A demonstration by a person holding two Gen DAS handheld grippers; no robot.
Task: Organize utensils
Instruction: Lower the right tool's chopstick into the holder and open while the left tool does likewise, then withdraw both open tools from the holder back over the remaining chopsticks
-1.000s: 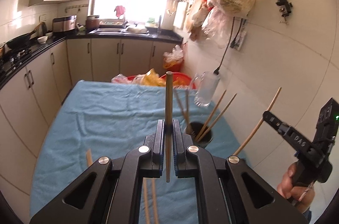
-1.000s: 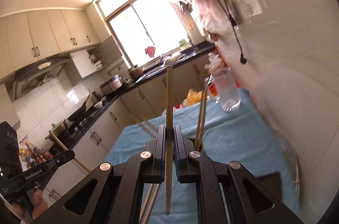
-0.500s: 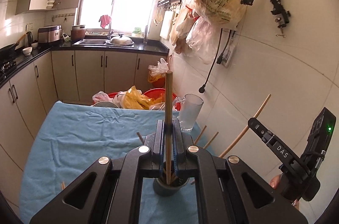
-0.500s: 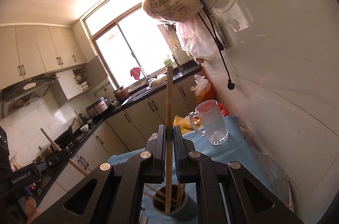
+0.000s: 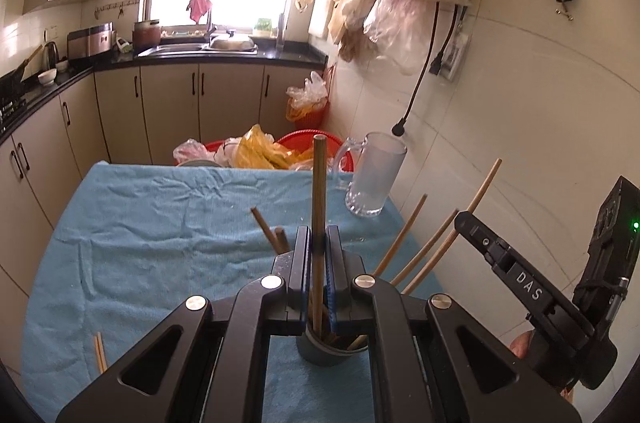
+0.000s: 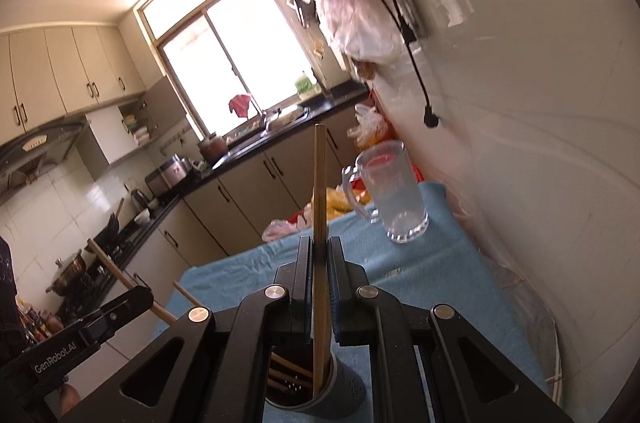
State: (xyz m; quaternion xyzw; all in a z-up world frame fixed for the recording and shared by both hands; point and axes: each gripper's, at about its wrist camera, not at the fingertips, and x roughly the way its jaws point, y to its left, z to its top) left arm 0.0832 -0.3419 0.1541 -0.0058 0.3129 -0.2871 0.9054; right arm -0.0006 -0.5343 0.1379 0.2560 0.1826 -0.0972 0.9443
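Pinching one chopstick (image 5: 319, 207) each, both grippers' fingers (image 5: 301, 263), holder (image 5: 320, 353) base hidden beneath.

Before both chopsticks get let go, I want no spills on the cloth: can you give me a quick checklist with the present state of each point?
1. Left gripper clamps its chopstick: ok.
2. Right gripper clamps its chopstick: ok.
3. Both lower tips inside the grey holder: ok.
4. Holder upright on the blue cloth: ok.
5. Glass mug clear of both: ok.
6. No strays left on cloth: not ok, loose chopsticks remain.
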